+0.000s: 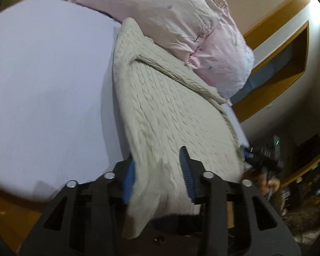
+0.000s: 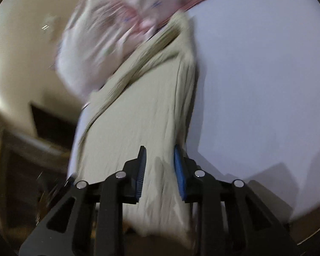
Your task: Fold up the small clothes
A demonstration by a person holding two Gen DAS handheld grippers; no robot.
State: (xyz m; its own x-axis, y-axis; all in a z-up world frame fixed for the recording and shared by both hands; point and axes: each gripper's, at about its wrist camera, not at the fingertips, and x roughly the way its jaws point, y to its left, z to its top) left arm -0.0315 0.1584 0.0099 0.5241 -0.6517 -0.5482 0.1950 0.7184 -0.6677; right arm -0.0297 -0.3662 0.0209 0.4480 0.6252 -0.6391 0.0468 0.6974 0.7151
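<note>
A pale green cable-knit sweater (image 1: 164, 106) lies stretched over a white bed sheet (image 1: 44, 81), its far end tucked under a pink pillow (image 1: 181, 21). My left gripper (image 1: 157, 162) has the sweater's near edge between its blue-padded fingers (image 1: 186, 170), which stand fairly wide, and cloth hangs down behind them. My right gripper (image 2: 159, 160) likewise has the sweater (image 2: 143, 111) between its fingers (image 2: 179, 166), with cloth draping below. The right wrist view is blurred. The right gripper also shows in the left wrist view (image 1: 264, 153) at the sweater's other corner.
The pink pillow (image 2: 108, 27) with small flower prints lies at the bed's far side. A wooden headboard shelf (image 1: 283, 49) runs along the beige wall. A wooden bed frame edge (image 1: 12, 213) is below the sheet. Cluttered shelving (image 1: 309, 183) stands at the right.
</note>
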